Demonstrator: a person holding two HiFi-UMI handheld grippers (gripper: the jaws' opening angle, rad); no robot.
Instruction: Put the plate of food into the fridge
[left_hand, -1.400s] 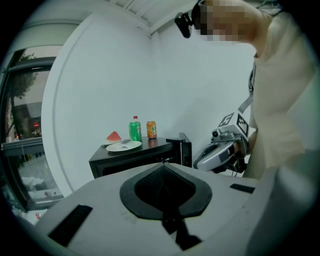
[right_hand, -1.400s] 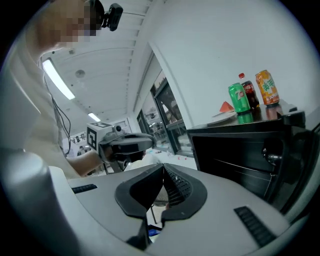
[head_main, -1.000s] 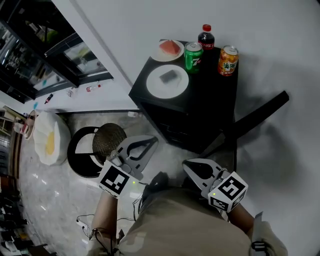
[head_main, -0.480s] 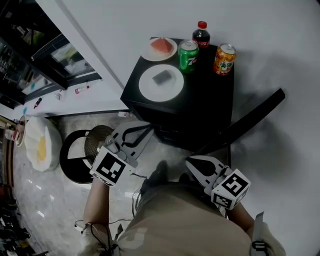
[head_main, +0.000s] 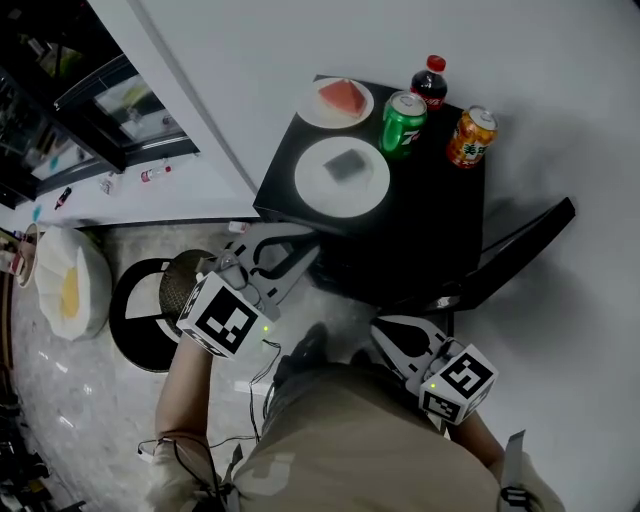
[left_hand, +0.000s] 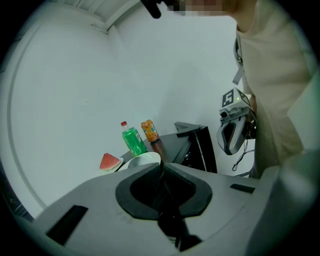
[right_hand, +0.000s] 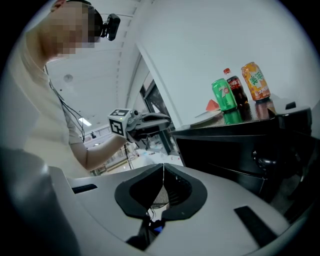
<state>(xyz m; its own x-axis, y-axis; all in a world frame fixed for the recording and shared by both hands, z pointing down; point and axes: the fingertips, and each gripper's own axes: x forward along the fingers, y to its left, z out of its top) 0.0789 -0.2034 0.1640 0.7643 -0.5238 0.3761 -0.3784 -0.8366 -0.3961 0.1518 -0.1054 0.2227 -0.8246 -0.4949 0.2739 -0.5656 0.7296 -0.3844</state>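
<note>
Left gripper (head_main: 308, 252): jaws pressed together with nothing between them; centre-left of the head view, tips aimed up and right at the near-left corner of the fridge.
Right gripper (head_main: 380, 328): jaws also closed on nothing; lower centre, tips aimed up and left toward the fridge front.
Support: low black box-shaped fridge (head_main: 430, 215), upper centre-right of the frame; its black door (head_main: 520, 250) stands ajar, swung out to the right.
Task's thing: large white round plate carrying a dark grey rectangular block (head_main: 345, 175), on the fridge top by its front-left edge.
Other candidate: smaller white plate with a red watermelon wedge (head_main: 337, 100), at the rear-left corner of the top, just behind the large plate; either could be the plate meant.
Neighbours: green soda can (head_main: 402, 123) just beside the large plate's upper-right rim, then a dark cola bottle with a red cap (head_main: 430, 80) and an orange drinks can (head_main: 472, 135) further right.
Direction: the large plate lies up and slightly right of the left gripper, and up and left of the right gripper.
Axis: the plate is round, so no long axis matters; its near rim faces the left gripper.
Nearer hand: left; the right sits closer to the door gap.
Likely need: the left jaws must part before they can take the rim.
</note>
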